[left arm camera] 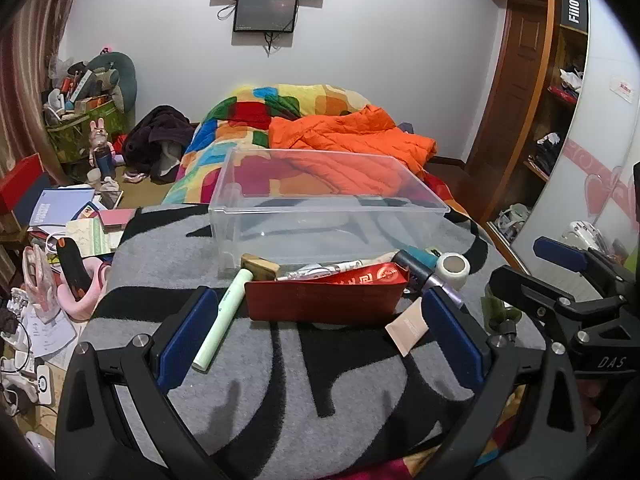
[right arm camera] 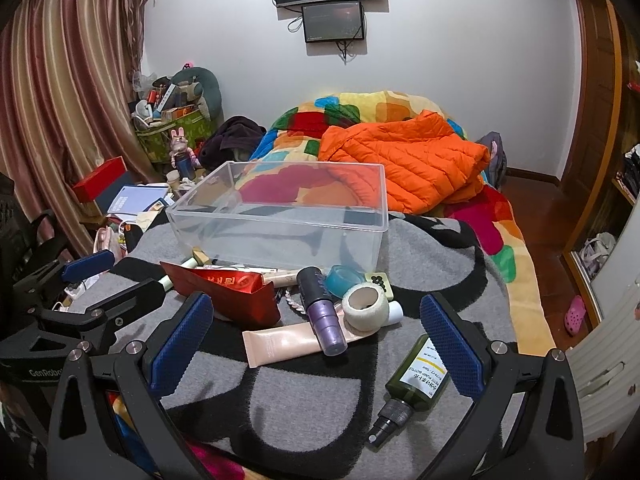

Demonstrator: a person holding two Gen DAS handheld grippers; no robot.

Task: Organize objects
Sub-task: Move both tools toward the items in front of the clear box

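Stood at the start, both grippers (left arm camera: 316, 330) (right arm camera: 316, 342) spread wide and empty above toiletries (right arm camera: 320, 312) heaped before the bare clear bin (right arm camera: 280, 216); called next for seizing one.

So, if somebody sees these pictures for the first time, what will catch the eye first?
Probably the orange jacket on the colourful quilt at the back. Then the empty clear box on the grey blanket, with a red envelope, tubes and bottles heaped just in front of it.
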